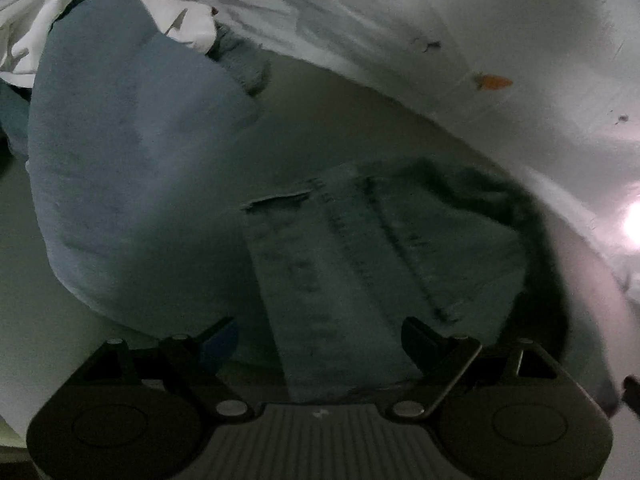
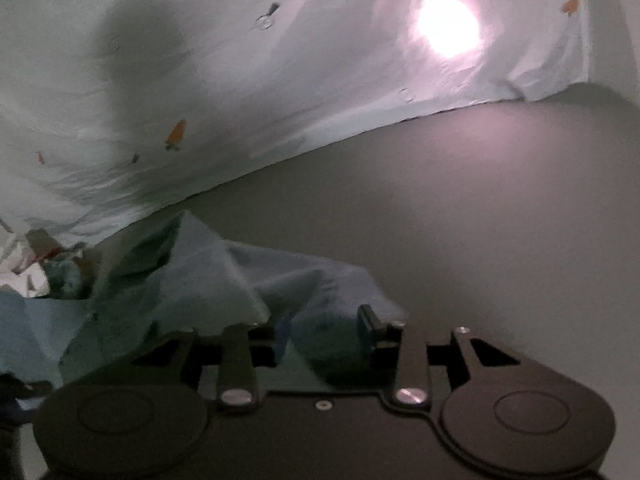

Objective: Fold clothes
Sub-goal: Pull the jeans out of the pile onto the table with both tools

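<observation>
The left claw [image 1: 320, 340] stands with its two fingers wide apart, pressing on nothing. Between and just ahead of them lies a folded piece of blue denim [image 1: 372, 248], stitched seams running away from the claw and a frayed edge on its far left corner. The near end of the denim reaches back under the claw body. To the left of the claw and farther out, a larger mound of plain blue cloth [image 1: 120, 152] rises from the grey worktop [image 1: 304, 120], with a crumpled white garment [image 1: 180, 24] on its far side. Beyond everything hangs a pale printed sheet [image 1: 460, 32] with small orange motifs.

The right claw [image 2: 326, 328] is partly parted; blue cloth [image 2: 224, 280] sits in the gap between its fingers, though the pads do not appear to pinch it. The rumpled cloth spreads from the claw toward the left. To the right and ahead the worktop [image 2: 480, 220] is bare grey, meeting the same printed sheet [image 2: 280, 80], where a bright glare spot shows.
</observation>
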The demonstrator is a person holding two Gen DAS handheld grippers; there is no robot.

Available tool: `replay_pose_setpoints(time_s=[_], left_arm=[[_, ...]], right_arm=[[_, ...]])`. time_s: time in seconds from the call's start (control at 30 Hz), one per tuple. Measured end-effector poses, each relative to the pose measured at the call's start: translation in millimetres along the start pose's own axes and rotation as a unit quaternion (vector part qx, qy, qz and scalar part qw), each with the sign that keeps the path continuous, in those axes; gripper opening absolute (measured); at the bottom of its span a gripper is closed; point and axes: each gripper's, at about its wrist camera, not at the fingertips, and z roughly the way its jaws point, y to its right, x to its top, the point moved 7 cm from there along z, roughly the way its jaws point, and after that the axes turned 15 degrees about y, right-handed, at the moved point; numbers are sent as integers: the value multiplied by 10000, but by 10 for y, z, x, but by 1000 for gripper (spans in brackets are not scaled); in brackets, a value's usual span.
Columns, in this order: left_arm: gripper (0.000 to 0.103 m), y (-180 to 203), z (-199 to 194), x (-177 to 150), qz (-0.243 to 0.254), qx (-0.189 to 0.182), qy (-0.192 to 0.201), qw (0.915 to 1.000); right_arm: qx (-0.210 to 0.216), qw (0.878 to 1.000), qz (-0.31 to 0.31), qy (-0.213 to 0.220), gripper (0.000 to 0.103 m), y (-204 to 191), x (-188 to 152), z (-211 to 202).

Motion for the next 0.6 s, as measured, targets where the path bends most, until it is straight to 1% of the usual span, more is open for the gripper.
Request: replay_pose_setpoints(time_s=[0.03, 0.07, 0.13, 0.27, 0.37, 0.43, 0.53, 0.6], left_arm=[[89, -56, 54, -14, -21, 37, -69, 10000], [89, -100, 119, -29, -66, -4, -155, 9999], [89, -187, 250, -58, -156, -85, -326, 9993], [89, -247, 496, -39, -216, -322, -573, 9976], [89, -262, 658, -13, -226, -478, -745, 9958], [89, -277, 741, 17, -298, -592, -791, 9947], [89, -287, 852, 75, -489, -806, -843, 9920], [88, -288, 929, 108, -653, -916, -871, 9898]], right_arm=[[54, 10000, 18, -41, 44, -111, -66, 70], [89, 9999, 34, -91, 45, -248, -143, 185], [77, 9998, 5, -166, 47, -395, -219, 189], [-85, 9994, -150, -308, 54, -587, -424, 240], [-192, 9990, -181, -350, 62, -708, -497, 279], [-190, 9983, -379, -392, 68, -811, -559, 271], [-138, 9957, -745, -541, 73, -986, -691, 280], [-150, 9923, -1011, -693, 74, -1076, -800, 298]])
